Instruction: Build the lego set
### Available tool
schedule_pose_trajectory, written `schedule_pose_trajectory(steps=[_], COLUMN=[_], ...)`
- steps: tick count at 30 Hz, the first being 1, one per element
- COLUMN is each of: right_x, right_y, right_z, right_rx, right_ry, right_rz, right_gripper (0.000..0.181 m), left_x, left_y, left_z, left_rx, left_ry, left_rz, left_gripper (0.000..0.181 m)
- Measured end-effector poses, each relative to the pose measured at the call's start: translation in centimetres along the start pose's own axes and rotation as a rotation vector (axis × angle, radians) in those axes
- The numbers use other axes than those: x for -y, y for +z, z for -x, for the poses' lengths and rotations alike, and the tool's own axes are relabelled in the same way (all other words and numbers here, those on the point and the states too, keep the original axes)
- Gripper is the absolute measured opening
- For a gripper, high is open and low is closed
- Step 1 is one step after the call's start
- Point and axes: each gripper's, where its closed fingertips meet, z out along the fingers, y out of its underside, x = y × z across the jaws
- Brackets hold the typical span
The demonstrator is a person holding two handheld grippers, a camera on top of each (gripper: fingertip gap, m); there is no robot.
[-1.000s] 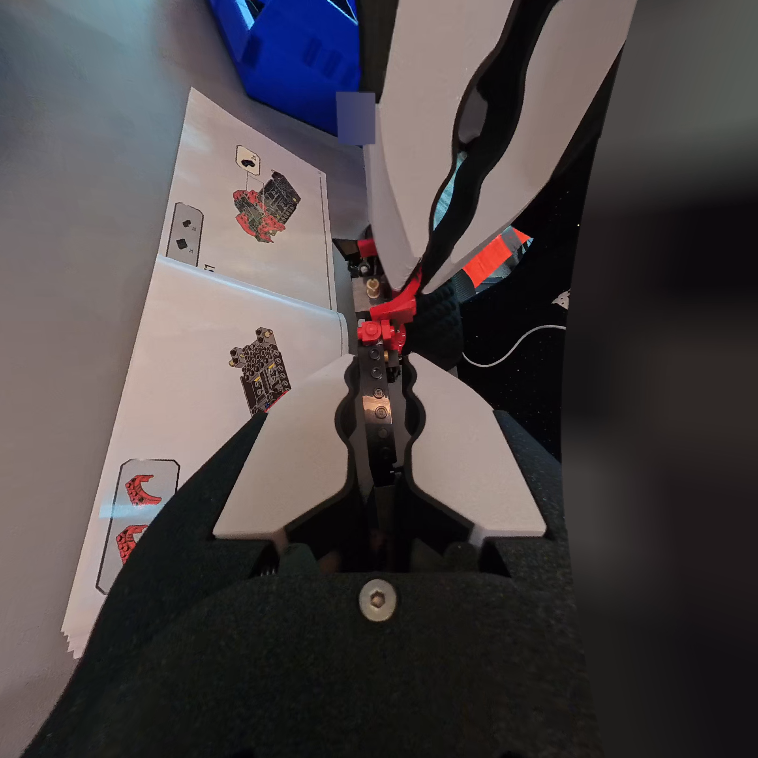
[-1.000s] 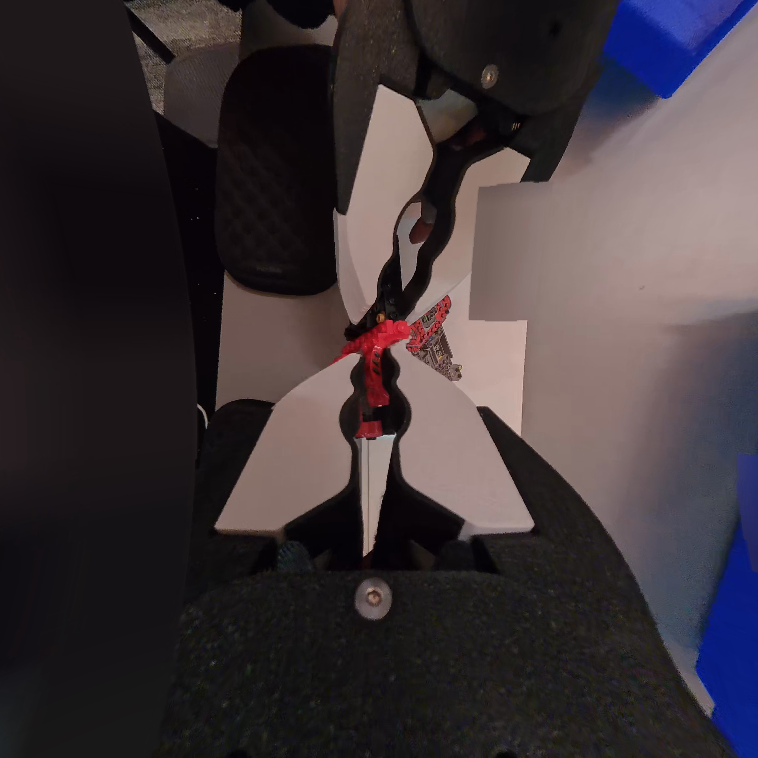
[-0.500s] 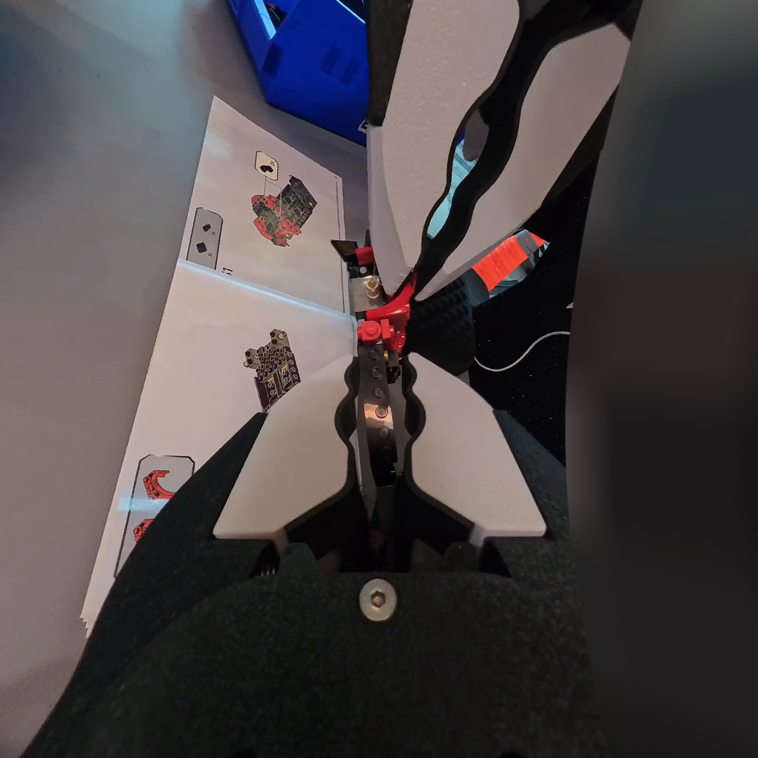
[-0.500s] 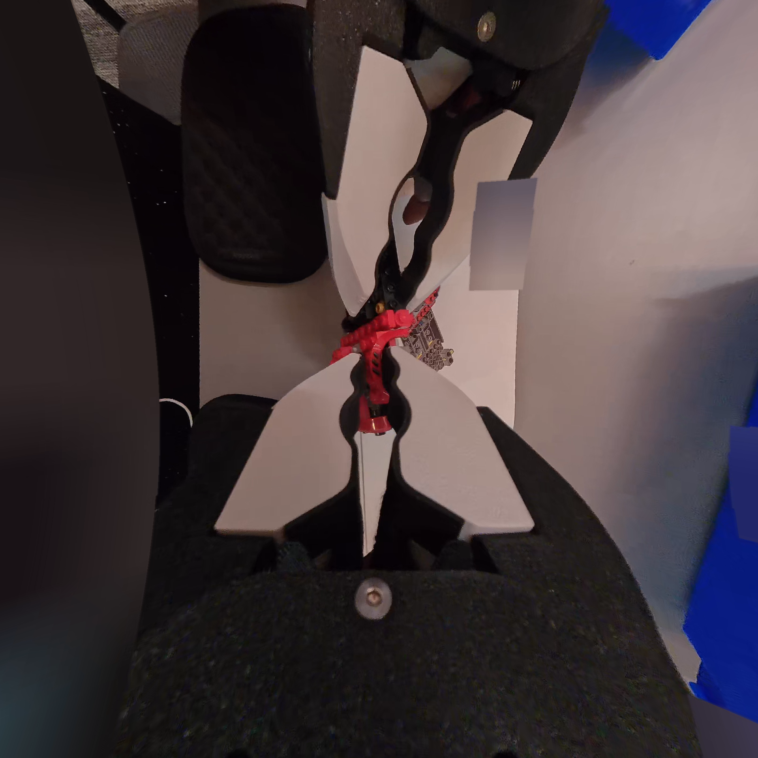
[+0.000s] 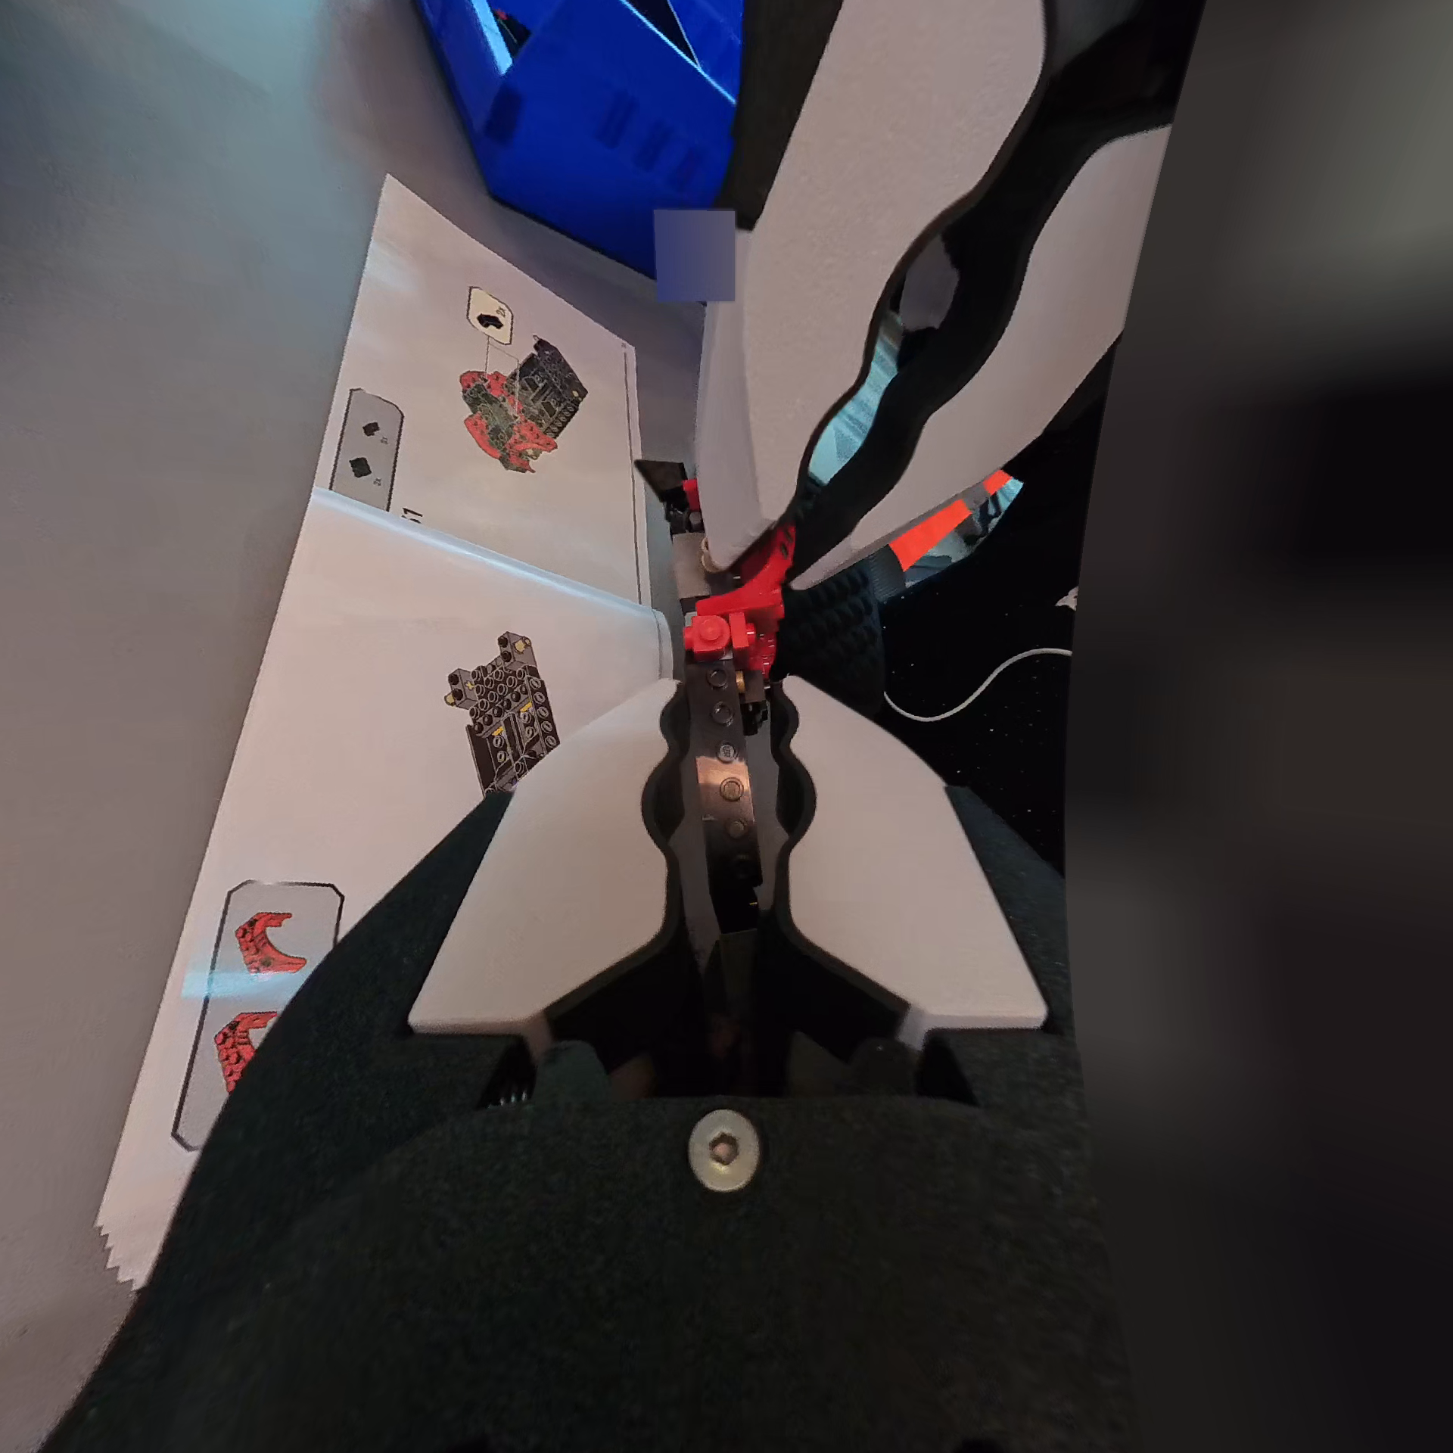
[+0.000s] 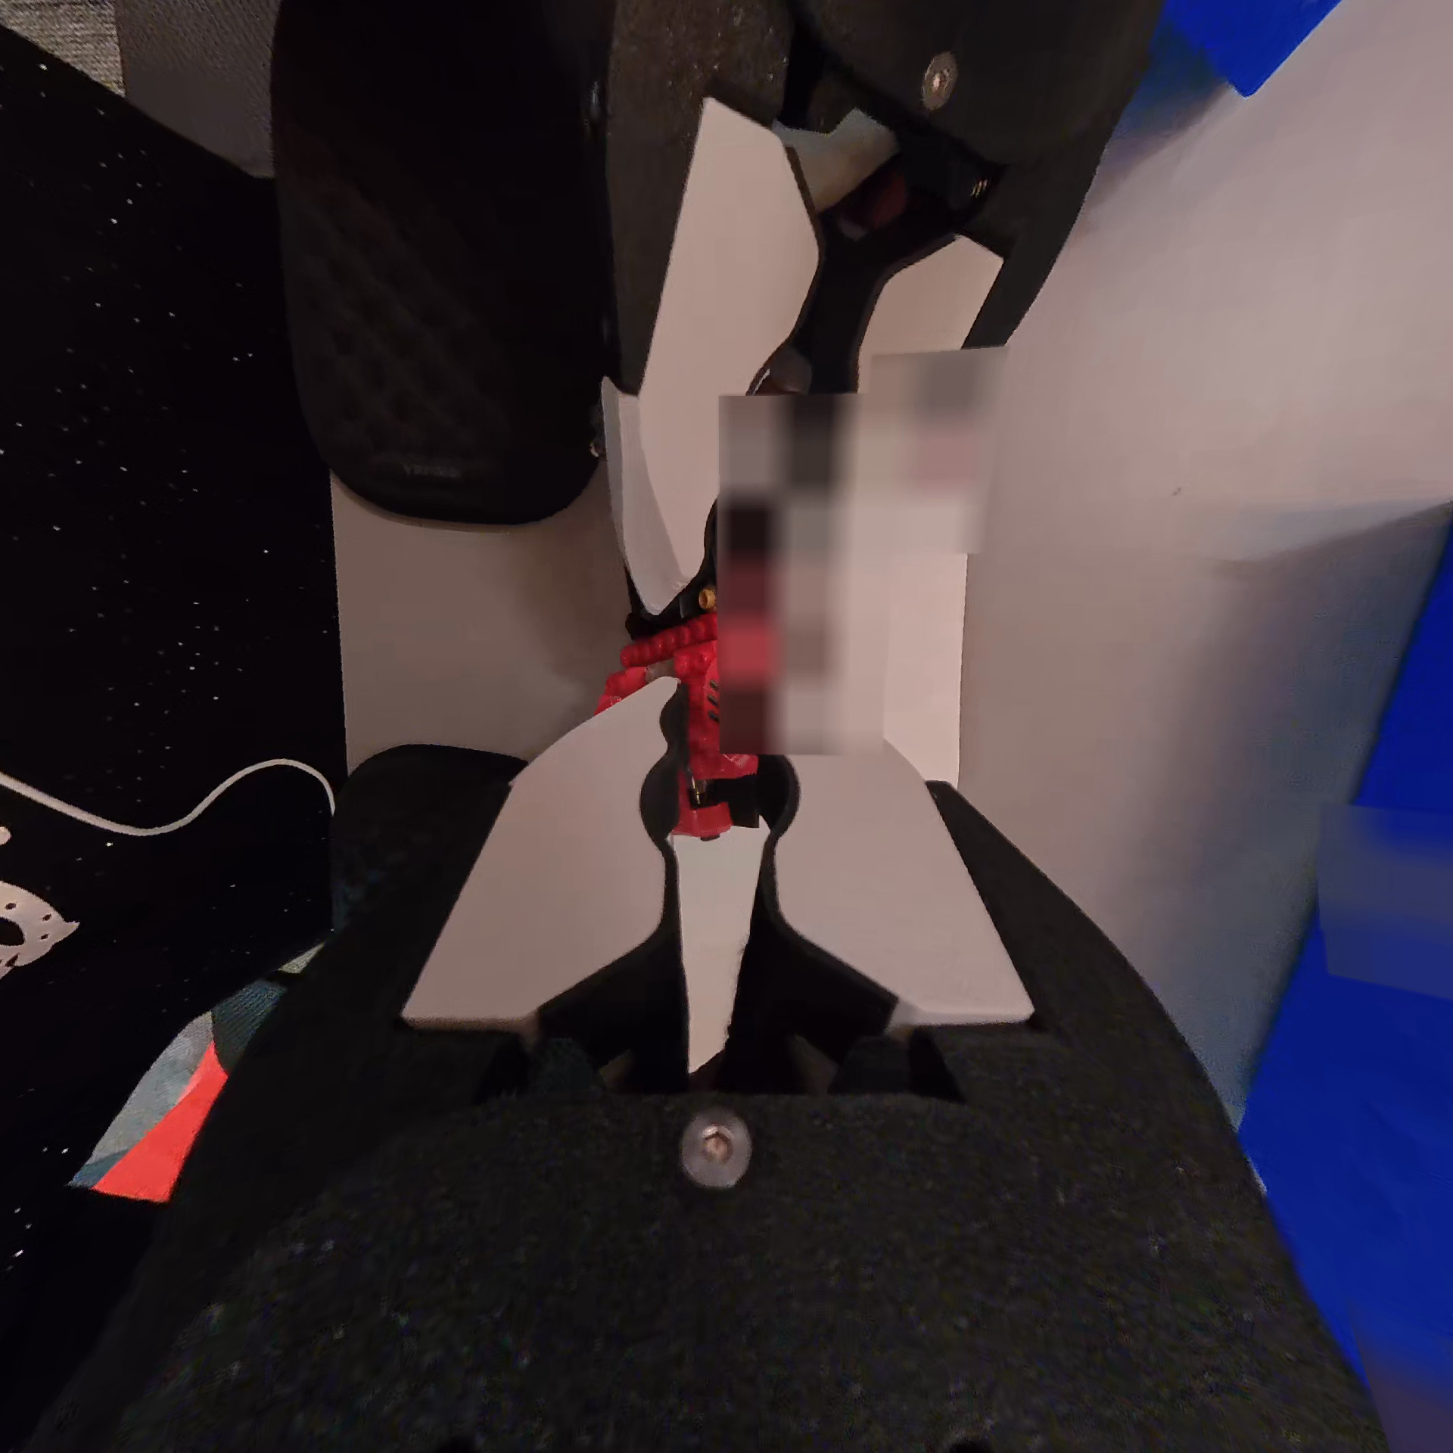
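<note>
Both my grippers are clamped: left gripper (image 5: 725, 692) on the black studded lego body (image 5: 727, 778), right gripper (image 6: 719, 731) on the red curved lego piece (image 6: 711, 786) just above it; next I press them together.

Two claws (image 5: 727, 692) (image 6: 727, 708), one booklet (image 5: 409, 676), one bin (image 5: 597, 118)

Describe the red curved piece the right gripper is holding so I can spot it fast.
Start at the open instruction booklet on the grey table. At its right edge the two grippers meet tip to tip. The red curved lego piece sits between them, the only bright red part above the black studded lego assembly.
</note>
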Motion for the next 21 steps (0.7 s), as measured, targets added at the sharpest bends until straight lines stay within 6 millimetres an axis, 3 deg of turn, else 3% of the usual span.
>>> schedule_pose_trajectory(steps=[14, 21], right_x=[0.2, 0.3], right_y=[-0.3, -2.6], right_z=[0.2, 0.6], right_rx=[0.037, 0.093], right_ry=[0.034, 0.086], right_rz=[-0.079, -0.249], right_gripper=[0.023, 0.04], left_x=[0.5, 0.7], left_y=[-0.1, -0.3], left_z=[-0.7, -0.9], left_rx=[-0.047, -0.033], left_ry=[-0.013, 0.002], left_rz=[-0.061, -0.102], left_gripper=[0.019, 0.019])
